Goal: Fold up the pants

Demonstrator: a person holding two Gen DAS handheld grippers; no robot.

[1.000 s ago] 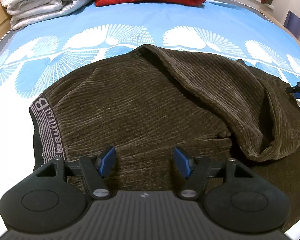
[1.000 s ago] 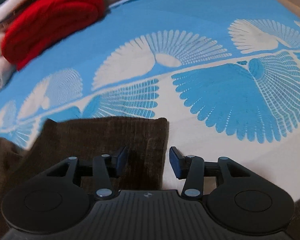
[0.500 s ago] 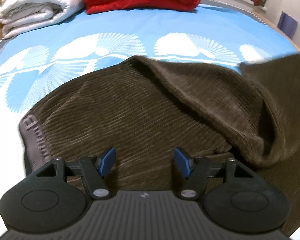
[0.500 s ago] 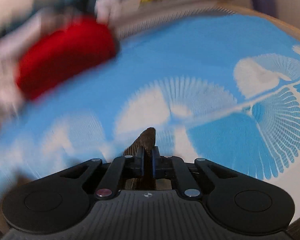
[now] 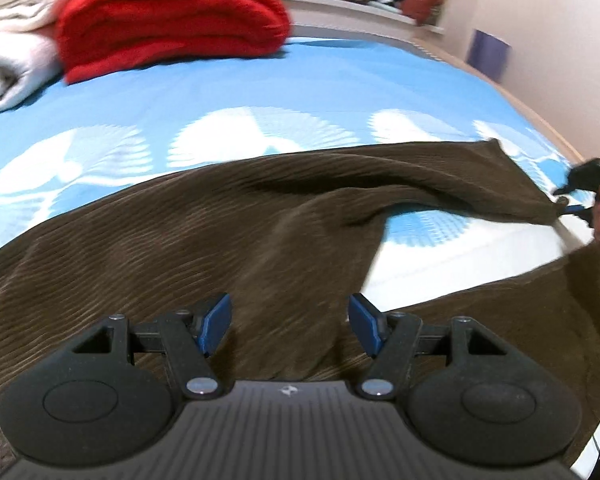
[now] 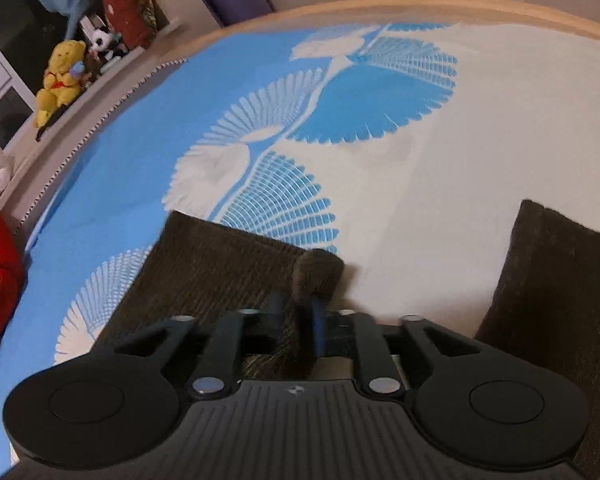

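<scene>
Dark brown ribbed pants (image 5: 228,240) lie on the blue and white bed sheet (image 5: 260,80). My left gripper (image 5: 290,326) is open and empty, low over the pants' near part. My right gripper (image 6: 300,316) is shut on the hem corner of one pant leg (image 6: 220,268), holding it stretched out; it shows at the far right of the left wrist view (image 5: 576,204). That leg (image 5: 440,176) runs to the right, partly lifted off the sheet. The other leg (image 6: 560,280) lies nearer, at the right.
A folded red blanket (image 5: 172,20) and a white blanket (image 5: 8,52) sit at the far left of the bed. Stuffed toys (image 6: 60,76) line a ledge beyond the bed. The wooden bed edge (image 6: 460,8) runs along the far right.
My right gripper shut on the pant leg's hem corner and pulled it out to the right, unfolding the leg. The left gripper stayed open over the pants.
</scene>
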